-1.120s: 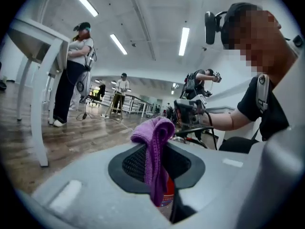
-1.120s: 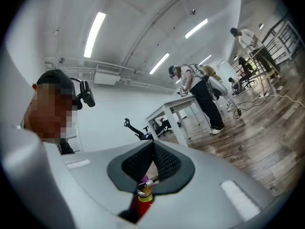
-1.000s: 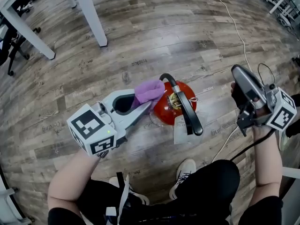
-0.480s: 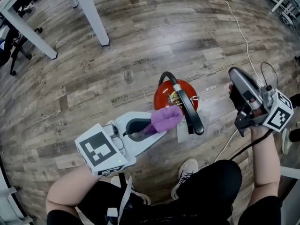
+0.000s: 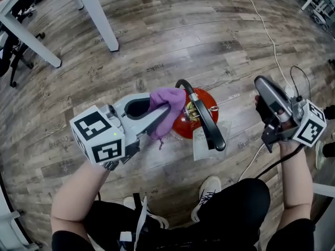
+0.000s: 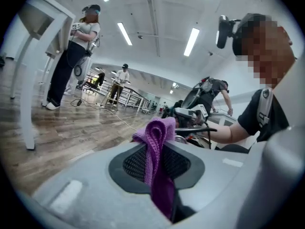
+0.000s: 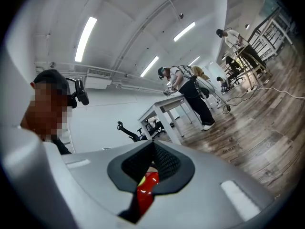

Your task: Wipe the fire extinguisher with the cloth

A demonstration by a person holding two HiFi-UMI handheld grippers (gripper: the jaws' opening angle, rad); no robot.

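The left hand-held gripper (image 5: pixel 168 114) is clamped on the cloth (image 5: pixel 167 99). The left gripper view shows a purple fold standing up between the pads, with a tail hanging below them. Just past this gripper's tips stands the extinguisher (image 5: pixel 184 125), upright on the floor (image 5: pixel 157 41), and the cloth is pressed against the near side of its red shoulder, beside the black handle (image 5: pixel 205 120). The right hand-held gripper (image 5: pixel 260 83) is held well off to the extinguisher's far side, touching nothing. Its jaws are together and empty, and the red body (image 7: pixel 147 187) shows only through the gap behind its pads. That leaves the extinguisher unbraced, which looks like the main hazard. The wipe lands high on a tall cylinder, so a firm sideways stroke away from the left gripper could rock or topple it towards the right one. The cloth also seems to be held only by a narrow pinch. If the loose tail catches on the handle or the valve fittings under it, a pull could drag the cloth out of the jaws or jerk the extinguisher along with it. A white tag (image 5: pixel 201 140) hangs on the near side and could be snagged the same way. Lighter strokes, or steadying the top with the right gripper, would likely reduce these risks.
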